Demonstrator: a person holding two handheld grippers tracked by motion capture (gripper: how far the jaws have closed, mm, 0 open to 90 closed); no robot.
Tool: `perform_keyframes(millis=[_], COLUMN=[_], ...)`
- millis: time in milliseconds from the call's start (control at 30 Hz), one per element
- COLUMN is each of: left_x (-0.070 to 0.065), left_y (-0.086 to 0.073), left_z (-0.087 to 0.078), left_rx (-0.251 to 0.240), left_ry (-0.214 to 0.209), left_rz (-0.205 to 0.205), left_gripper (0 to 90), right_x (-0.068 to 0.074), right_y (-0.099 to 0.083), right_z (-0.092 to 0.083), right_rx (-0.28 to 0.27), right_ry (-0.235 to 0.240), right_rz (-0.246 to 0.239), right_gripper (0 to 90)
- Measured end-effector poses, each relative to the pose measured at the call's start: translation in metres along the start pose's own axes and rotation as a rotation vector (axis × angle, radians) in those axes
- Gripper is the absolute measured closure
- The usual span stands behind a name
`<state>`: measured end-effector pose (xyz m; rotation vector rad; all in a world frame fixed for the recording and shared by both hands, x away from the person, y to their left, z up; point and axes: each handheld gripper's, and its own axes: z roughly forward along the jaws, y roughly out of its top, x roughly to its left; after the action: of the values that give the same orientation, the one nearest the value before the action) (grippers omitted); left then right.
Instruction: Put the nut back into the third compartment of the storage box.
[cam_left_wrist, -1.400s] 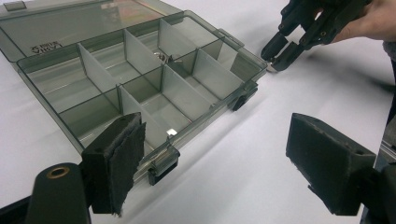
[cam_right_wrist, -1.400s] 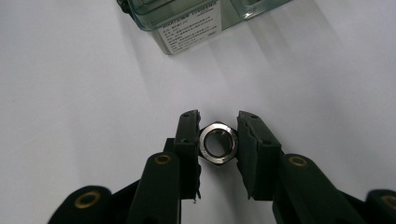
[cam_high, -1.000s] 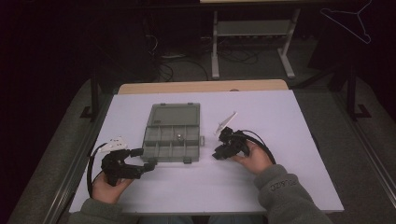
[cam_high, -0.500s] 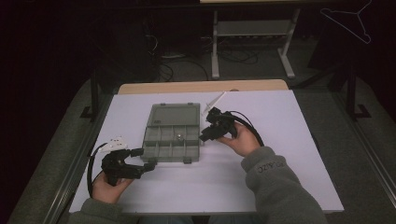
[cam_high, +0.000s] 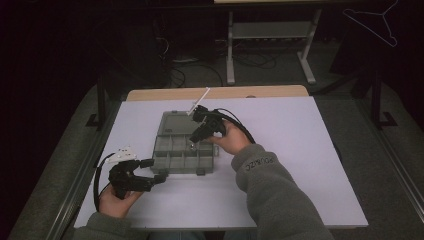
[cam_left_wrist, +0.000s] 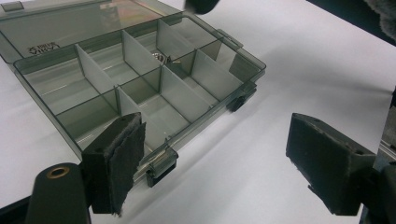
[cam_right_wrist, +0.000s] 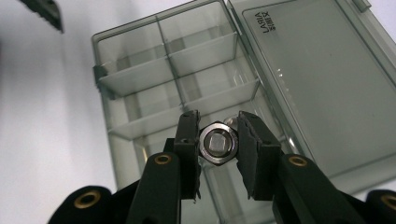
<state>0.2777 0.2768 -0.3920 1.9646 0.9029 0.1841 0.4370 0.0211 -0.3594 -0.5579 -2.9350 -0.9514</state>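
Note:
A translucent grey compartment box (cam_high: 176, 159) lies open on the white table, its lid (cam_high: 177, 122) folded back on the far side. My right gripper (cam_high: 195, 140) hangs over the box's right-hand compartments, shut on a metal hex nut (cam_right_wrist: 218, 144) held between its pads (cam_right_wrist: 189, 135). The box (cam_right_wrist: 140, 70) lies below it. My left gripper (cam_high: 155, 171) rests open at the box's near left corner, with nothing between its jaws. In the left gripper view (cam_left_wrist: 219, 144) the box (cam_left_wrist: 93, 84) holds a small metal piece (cam_left_wrist: 161, 57) in a far compartment.
A white sheet (cam_high: 300, 150) covers the table; a wooden edge (cam_high: 215, 93) shows at the back. Behind stand a metal frame (cam_high: 270, 40) and floor cables (cam_high: 200, 70). A wire hanger (cam_high: 375, 20) hangs top right. Bare table lies right of the box.
My right gripper has moved from the table right of the box, up and leftward, to above the box's compartments with the nut in it. The left gripper has stayed put.

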Motion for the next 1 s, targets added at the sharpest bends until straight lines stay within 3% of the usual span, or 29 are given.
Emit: perform_keyframes(millis=[467, 733, 1000], left_x=[0.001, 0.001, 0.001], left_y=[0.0, 0.0, 0.0], left_z=[0.001, -0.001, -0.001], left_rx=[-0.001, -0.004, -0.005], left_ry=[-0.005, -0.006, -0.005], left_rz=[0.003, 0.0, 0.001], left_gripper=[18.5, 18.6, 18.5], right_x=[-0.015, -0.015, -0.012], right_y=[0.006, 0.005, 0.004], right_z=[0.035, 0.043, 0.037], right_rx=[0.031, 0.035, -0.007], right_ry=[-0.001, 0.0, -0.002], right_rz=[0.051, 0.068, 0.084], right_gripper=[69.6, 69.2, 59.4])
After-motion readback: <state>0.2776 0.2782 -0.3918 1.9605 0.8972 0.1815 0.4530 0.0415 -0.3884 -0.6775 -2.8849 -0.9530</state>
